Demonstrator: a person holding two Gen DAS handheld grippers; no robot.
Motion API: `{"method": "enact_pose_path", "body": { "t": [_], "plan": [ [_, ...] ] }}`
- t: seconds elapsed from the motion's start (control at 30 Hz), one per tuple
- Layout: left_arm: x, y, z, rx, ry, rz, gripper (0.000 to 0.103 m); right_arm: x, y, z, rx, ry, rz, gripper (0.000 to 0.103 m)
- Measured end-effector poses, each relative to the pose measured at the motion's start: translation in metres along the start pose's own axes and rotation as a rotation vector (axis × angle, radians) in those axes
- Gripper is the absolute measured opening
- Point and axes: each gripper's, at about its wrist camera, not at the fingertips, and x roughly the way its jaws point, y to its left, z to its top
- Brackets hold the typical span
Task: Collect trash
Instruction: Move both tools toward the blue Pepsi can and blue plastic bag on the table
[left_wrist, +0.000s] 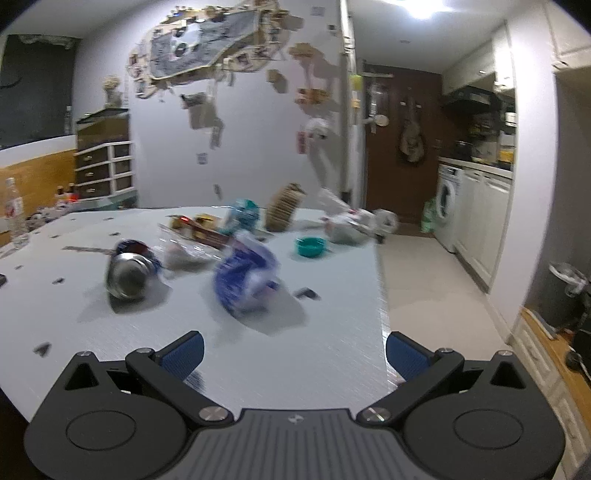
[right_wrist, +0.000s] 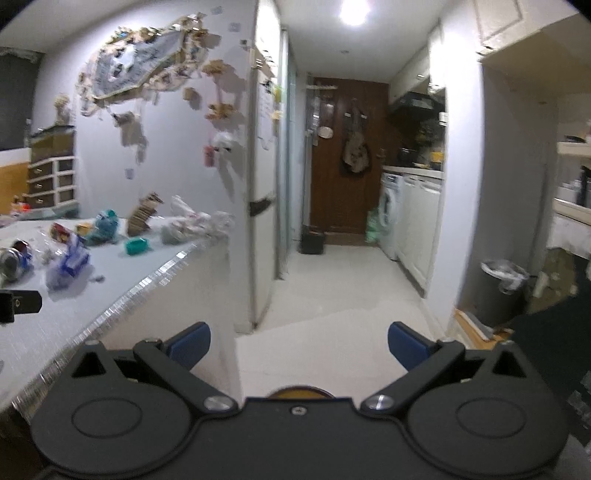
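Note:
Trash lies on a light grey table (left_wrist: 110, 350): a crushed metal can (left_wrist: 129, 271), a crumpled blue and white wrapper (left_wrist: 245, 278), a teal lid (left_wrist: 310, 246), a teal packet (left_wrist: 243, 214), a brown carton (left_wrist: 284, 206) and a plastic bag (left_wrist: 354, 223). My left gripper (left_wrist: 294, 352) is open and empty, above the table's near edge, short of the wrapper. My right gripper (right_wrist: 298, 343) is open and empty, held over the floor to the right of the table (right_wrist: 55, 332). The same wrapper (right_wrist: 68, 267) and can (right_wrist: 13, 258) show at the left of the right wrist view.
A grey lined bin (right_wrist: 498, 291) stands on the floor at the right, also in the left wrist view (left_wrist: 561, 291). A water bottle (left_wrist: 14, 212) stands at the table's far left. A corridor with a washing machine (right_wrist: 389, 214) runs ahead to a brown door (right_wrist: 343, 158).

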Motion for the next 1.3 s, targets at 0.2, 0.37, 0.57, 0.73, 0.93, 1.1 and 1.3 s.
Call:
{"method": "enact_pose_path", "body": {
  "t": [0.2,0.37,0.57,0.73,0.93,1.1,1.3],
  "plan": [
    [0.018,0.037,0.026,-0.001,-0.03,0.085,0.103,0.034,0.019,0.028,-0.001,-0.032,0.151,0.103],
    [0.032,0.068,0.045,-0.007,-0.03,0.143,0.103,0.063,0.048,0.052,-0.024,-0.069,0.241,0.103],
    [0.049,0.107,0.061,-0.053,-0.041,0.139,0.103,0.1,0.083,0.08,-0.007,-0.052,0.417,0.103],
    [0.07,0.13,0.074,-0.064,0.013,0.163,0.103,0.136,0.117,0.102,0.03,0.002,0.499,0.103],
    [0.109,0.163,0.093,-0.118,0.114,0.185,0.103,0.172,0.143,0.103,0.132,0.109,0.621,0.103],
    [0.145,0.179,0.099,-0.177,0.202,0.183,0.103,0.199,0.162,0.097,0.148,0.195,0.682,0.103],
    [0.174,0.166,0.101,-0.075,0.281,0.215,0.103,0.221,0.175,0.092,0.182,0.28,0.729,0.103]
  ]
}}
